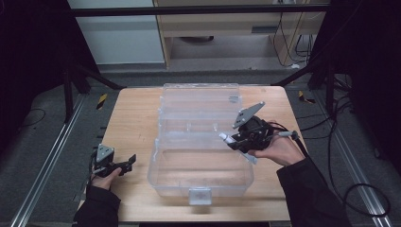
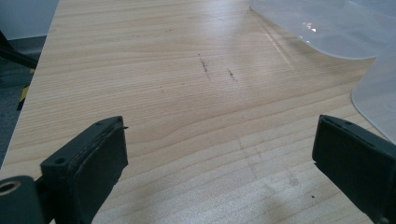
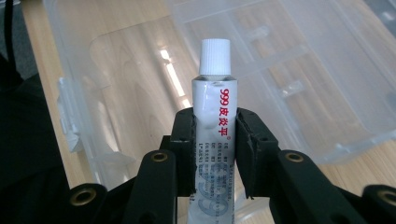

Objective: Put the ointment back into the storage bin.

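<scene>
My left gripper [image 1: 128, 162] sits low at the near left part of the pale wooden table [image 1: 135, 113], held in my left hand [image 1: 107, 178], with its two black jaws spread wide apart and nothing between them; in the left gripper view they frame only bare wood grain marked with a couple of small dark scuffs [image 2: 204, 64], and the rounded edge of clear plastic shows at the upper right. Just to the right of that gripper stands the large clear plastic storage box [image 1: 201, 187], lying open in the middle of the table, its lid [image 1: 198, 101] folded back flat toward the far side and its white latch tab [image 1: 200, 195] facing me at the near edge. Further right, my right hand [image 1: 279, 150] holds my right gripper [image 1: 230, 140] at the box's right rim, pointing leftward over the open box. Its jaws are clamped on a small white tube with red printed characters and a ribbed white screw cap [image 3: 215, 105], gripping the tube's body about midway, so that the capped end sticks out beyond the jaws above the clear box interior
</scene>
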Tool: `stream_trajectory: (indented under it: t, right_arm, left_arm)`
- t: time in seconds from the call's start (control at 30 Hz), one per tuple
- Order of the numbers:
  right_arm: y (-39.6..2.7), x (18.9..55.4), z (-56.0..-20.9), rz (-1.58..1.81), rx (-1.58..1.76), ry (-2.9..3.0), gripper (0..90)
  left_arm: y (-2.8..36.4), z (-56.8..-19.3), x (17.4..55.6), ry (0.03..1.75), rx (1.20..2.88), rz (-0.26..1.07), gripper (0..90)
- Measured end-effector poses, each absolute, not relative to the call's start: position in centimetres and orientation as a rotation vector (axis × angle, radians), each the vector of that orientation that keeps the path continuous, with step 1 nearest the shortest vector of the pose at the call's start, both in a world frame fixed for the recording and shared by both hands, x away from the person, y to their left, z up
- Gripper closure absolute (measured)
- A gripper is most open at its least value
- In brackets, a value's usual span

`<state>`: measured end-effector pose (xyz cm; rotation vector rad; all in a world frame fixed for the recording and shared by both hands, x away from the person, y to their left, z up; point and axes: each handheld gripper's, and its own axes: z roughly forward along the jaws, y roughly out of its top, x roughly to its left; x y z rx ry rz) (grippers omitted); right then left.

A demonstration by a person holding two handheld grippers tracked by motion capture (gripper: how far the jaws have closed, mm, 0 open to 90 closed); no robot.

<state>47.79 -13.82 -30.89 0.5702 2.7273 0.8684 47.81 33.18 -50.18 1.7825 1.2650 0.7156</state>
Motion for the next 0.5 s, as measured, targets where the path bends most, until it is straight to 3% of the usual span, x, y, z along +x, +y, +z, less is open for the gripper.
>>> stream_trajectory:
  t: [0.5]
  right_arm:
    - [-10.6, 47.7, -34.2, 0.740, 0.367, 2.870, 69.9]
  left_arm:
    - [33.2, -50.2, 47.8, 1.266, 1.783, 0.715, 2.7]
